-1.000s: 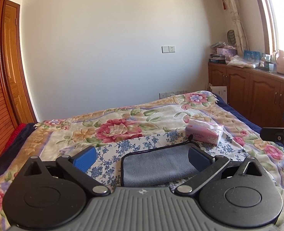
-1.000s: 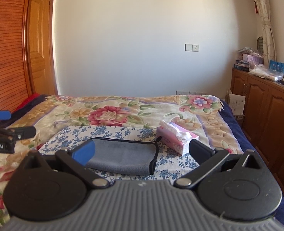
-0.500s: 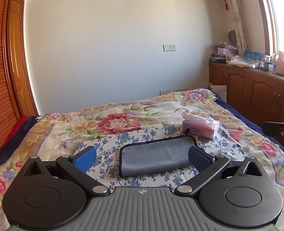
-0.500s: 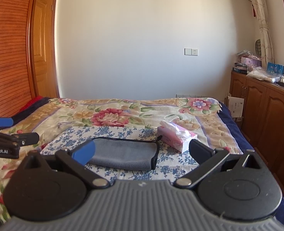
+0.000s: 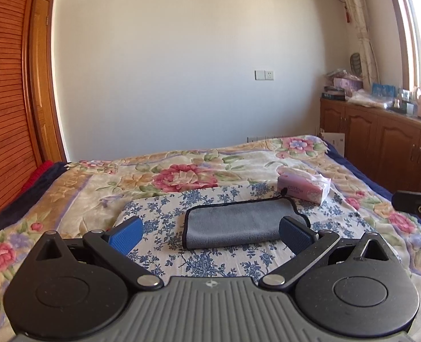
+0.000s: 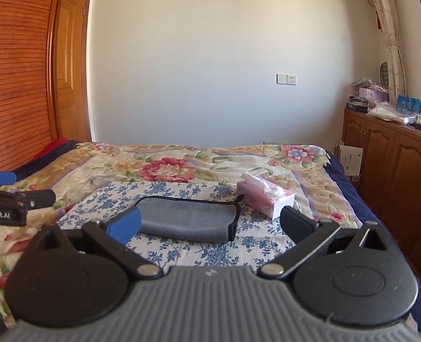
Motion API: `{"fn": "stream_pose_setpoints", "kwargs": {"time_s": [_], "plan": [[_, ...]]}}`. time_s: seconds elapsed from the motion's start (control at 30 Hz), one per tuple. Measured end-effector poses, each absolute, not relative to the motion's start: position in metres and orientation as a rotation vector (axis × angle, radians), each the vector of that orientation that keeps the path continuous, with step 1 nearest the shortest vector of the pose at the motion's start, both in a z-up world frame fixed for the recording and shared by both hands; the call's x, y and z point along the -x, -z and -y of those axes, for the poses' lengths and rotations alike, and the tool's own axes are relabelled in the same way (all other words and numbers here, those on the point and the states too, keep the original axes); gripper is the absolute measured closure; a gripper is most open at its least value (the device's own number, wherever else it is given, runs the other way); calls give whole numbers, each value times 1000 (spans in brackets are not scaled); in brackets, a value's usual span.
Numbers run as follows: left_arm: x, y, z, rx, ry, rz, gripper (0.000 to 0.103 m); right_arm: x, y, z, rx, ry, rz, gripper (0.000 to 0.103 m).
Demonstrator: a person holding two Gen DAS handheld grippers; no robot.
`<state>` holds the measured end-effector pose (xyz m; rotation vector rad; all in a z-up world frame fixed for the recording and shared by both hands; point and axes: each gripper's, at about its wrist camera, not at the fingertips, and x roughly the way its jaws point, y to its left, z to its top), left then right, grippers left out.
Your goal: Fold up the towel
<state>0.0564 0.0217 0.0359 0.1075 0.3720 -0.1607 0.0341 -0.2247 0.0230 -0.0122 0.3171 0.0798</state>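
A grey towel [image 5: 239,222] with a black hem lies folded flat on a blue-flowered white cloth [image 5: 159,208] on the bed. It also shows in the right wrist view [image 6: 187,218]. My left gripper [image 5: 210,235] is open and empty, held above the bed just short of the towel. My right gripper [image 6: 210,223] is open and empty, held back from the towel's near edge. The left gripper shows at the left edge of the right wrist view [image 6: 13,199], and the right gripper at the right edge of the left wrist view [image 5: 418,202].
A pink tissue pack [image 5: 303,188] sits beside the towel's far right corner, also in the right wrist view [image 6: 264,198]. The bed has a floral quilt [image 5: 181,171]. Wooden cabinets [image 6: 395,165] stand at right, a slatted wardrobe [image 6: 13,71] at left.
Both grippers have drawn back and up from the towel, which now looks smaller and farther. The towel has not moved. Both grippers stay open.
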Motion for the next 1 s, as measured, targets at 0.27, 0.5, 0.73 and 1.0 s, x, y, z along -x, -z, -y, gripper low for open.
{"fn": "stream_pose_setpoints", "kwargs": {"time_s": [0.27,0.5,0.73,1.0], "plan": [[-54,-31,-26,-91,139,-391,0,-26,-17,227,3,-73,-320,0],[-51,-20,-31,-103,127,-411,0,-18,-4,229,6,-69,-328,0],[-46,-8,-35,-118,119,-421,0,-13,9,232,-1,-68,-344,0],[-41,2,-34,-127,115,-424,0,-9,15,241,-13,-63,-340,0]]}}
